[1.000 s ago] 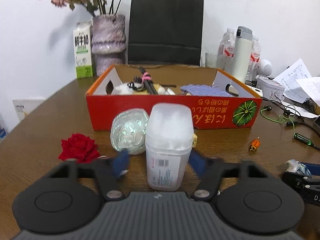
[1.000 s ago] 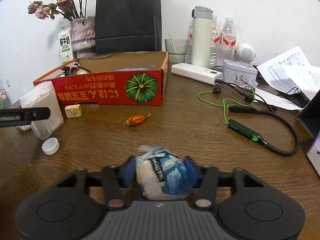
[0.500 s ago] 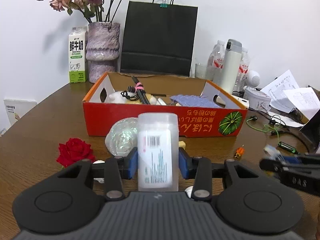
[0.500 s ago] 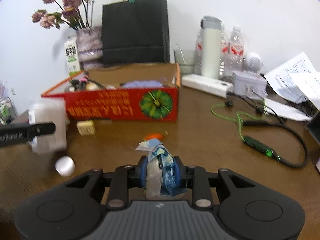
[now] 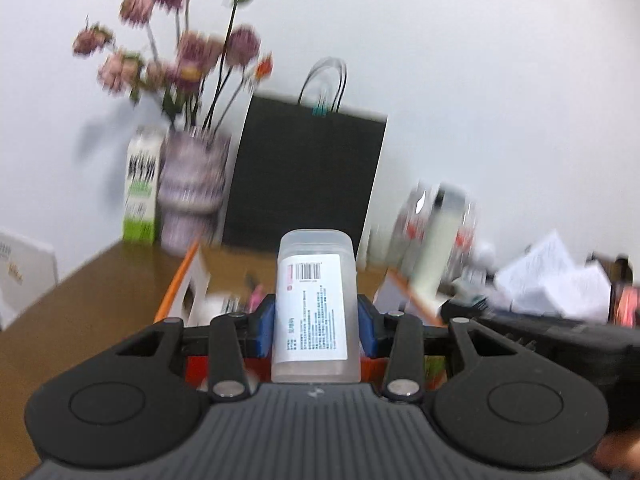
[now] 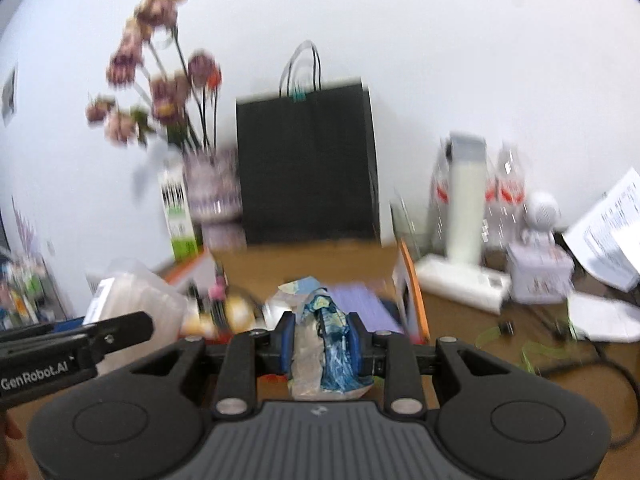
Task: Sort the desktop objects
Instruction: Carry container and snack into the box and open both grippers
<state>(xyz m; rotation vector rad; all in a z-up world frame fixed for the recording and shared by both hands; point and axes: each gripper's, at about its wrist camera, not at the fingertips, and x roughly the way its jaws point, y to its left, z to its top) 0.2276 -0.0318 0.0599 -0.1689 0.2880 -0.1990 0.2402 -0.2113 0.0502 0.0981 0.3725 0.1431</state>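
Note:
My left gripper (image 5: 316, 328) is shut on a translucent plastic container (image 5: 314, 304) with a white barcode label, held upright in the air above the near edge of the red cardboard box (image 5: 188, 276). My right gripper (image 6: 320, 342) is shut on a crumpled blue and white wrapper (image 6: 326, 344), held over the same box (image 6: 408, 296). In the right wrist view the container (image 6: 132, 300) and the left gripper's body (image 6: 72, 344) show at the left. The box holds cables, a purple cloth (image 6: 360, 304) and other small items, all blurred.
A black paper bag (image 5: 308, 172), a vase of dried flowers (image 5: 192, 192) and a milk carton (image 5: 140, 192) stand behind the box. A white thermos (image 6: 464, 200), water bottles, a white power bank (image 6: 460, 284), papers (image 6: 608, 232) and a green cable (image 6: 536, 348) lie to the right.
Both grippers closed on their objects, lifted them off the table and moved forward over the red box. The views tilted upward and are motion-blurred.

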